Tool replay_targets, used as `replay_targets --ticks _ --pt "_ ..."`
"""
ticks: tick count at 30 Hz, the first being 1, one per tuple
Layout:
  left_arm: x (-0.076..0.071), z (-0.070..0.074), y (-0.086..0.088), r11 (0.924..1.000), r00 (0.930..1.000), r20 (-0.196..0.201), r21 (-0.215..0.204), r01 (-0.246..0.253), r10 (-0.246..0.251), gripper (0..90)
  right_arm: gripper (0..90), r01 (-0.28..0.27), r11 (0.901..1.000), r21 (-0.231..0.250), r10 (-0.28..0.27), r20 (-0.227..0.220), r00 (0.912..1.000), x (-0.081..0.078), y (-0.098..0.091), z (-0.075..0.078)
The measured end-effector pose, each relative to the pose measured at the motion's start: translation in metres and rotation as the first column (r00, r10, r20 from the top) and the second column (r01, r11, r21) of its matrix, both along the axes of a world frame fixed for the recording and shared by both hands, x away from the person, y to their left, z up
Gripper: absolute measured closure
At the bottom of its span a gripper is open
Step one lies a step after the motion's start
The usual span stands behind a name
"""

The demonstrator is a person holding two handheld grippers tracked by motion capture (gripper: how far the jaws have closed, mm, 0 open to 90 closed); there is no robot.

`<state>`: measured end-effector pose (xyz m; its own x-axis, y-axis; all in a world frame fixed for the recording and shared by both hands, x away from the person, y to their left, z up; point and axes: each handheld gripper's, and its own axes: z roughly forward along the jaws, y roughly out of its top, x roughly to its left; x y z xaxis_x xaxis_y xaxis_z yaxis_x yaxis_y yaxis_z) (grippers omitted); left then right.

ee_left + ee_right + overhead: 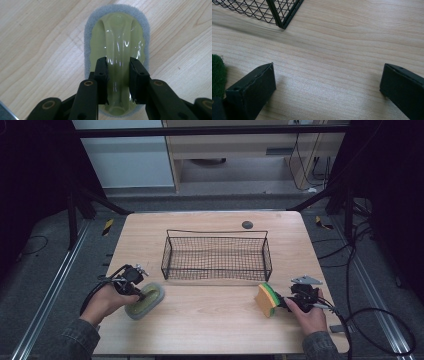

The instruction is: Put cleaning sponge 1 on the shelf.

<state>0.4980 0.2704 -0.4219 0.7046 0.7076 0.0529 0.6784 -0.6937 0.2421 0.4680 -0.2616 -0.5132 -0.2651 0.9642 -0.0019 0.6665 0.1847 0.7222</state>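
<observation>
Wooden table (210, 305): left gripper (118, 75) fingers hide the scrubber (117, 37) handle's sides.

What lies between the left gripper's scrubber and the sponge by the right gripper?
Only bare table separates the scrubber from the sponge, seen in the high view.

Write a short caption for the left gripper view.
Left tongs shut on the scrubber's green handle ridge, pad flat on the wooden table.

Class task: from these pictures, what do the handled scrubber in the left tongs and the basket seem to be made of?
Handled scrubber: glossy, translucent yellow-green handle, probably plastic, with bright highlights; its grey rim looks matte and fuzzy, likely scouring foam. Basket: thin black wire mesh on a heavier frame, likely coated metal. The left tongs clamp the handle.
</observation>
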Motion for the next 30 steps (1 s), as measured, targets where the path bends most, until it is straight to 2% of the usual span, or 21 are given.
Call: replay_targets --ticks 5,8,11,15,16,17,18,20,27,30 --pt "-0.005 0.016 0.004 0.9993 0.9983 0.045 -0.006 0.036 -0.036 70.9 0.5 0.0 1.0 0.0 0.0 0.0 1.0 0.0 0.0 0.0" --pt "-0.009 0.031 0.003 0.9967 0.993 0.087 -0.002 0.081 -0.08 70.9 0.5 -0.002 1.0 -0.001 0.002 0.003 1.0 0.0 0.0 0.0" --pt "-0.014 0.048 0.002 0.993 0.9844 0.131 0.007 0.118 -0.117 70.9 0.5 -0.002 1.0 0.001 0.002 0.003 1.0 0.0 0.0 0.0" --pt "-0.015 0.069 -0.001 0.9856 0.966 0.196 0.02 0.168 -0.169 71.0 0.5 -0.001 1.0 0.001 0.001 0.003 1.0 0.0 0.0 0.0" --pt "-0.014 0.073 -0.002 0.9835 0.9599 0.214 0.03 0.178 -0.181 71.0 0.5 -0.001 1.0 0.002 0.001 0.002 1.0 0.0 0.0 0.0" --pt "-0.013 0.076 -0.003 0.9803 0.9509 0.239 0.04 0.193 -0.197 71.0 0.5 -0.002 1.0 0.001 0.002 0.004 1.0 0.0 0.0 0.0" --pt "-0.012 0.079 -0.003 0.9796 0.9459 0.255 0.042 0.196 -0.201 70.9 0.5 0.0 1.0 0.002 0.0 0.002 1.0 0.0 0.0 0.0" --pt "-0.008 0.084 -0.005 0.9793 0.9394 0.277 0.05 0.196 -0.202 71.0 0.5 -0.001 1.0 0.002 0.001 0.002 1.0 0.0 0.0 0.0" --pt "0.008 0.099 -0.017 0.9711 0.914 0.328 0.094 0.219 -0.238 71.0 0.5 -0.005 1.0 -0.001 0.005 0.001 1.0 0.0 0.0 0.0" --pt "0.013 0.104 -0.022 0.9683 0.9063 0.342 0.113 0.223 -0.248 71.0 0.5 -0.01 1.0 -0.001 0.01 0.001 1.0 0.0 -0.001 0.0"
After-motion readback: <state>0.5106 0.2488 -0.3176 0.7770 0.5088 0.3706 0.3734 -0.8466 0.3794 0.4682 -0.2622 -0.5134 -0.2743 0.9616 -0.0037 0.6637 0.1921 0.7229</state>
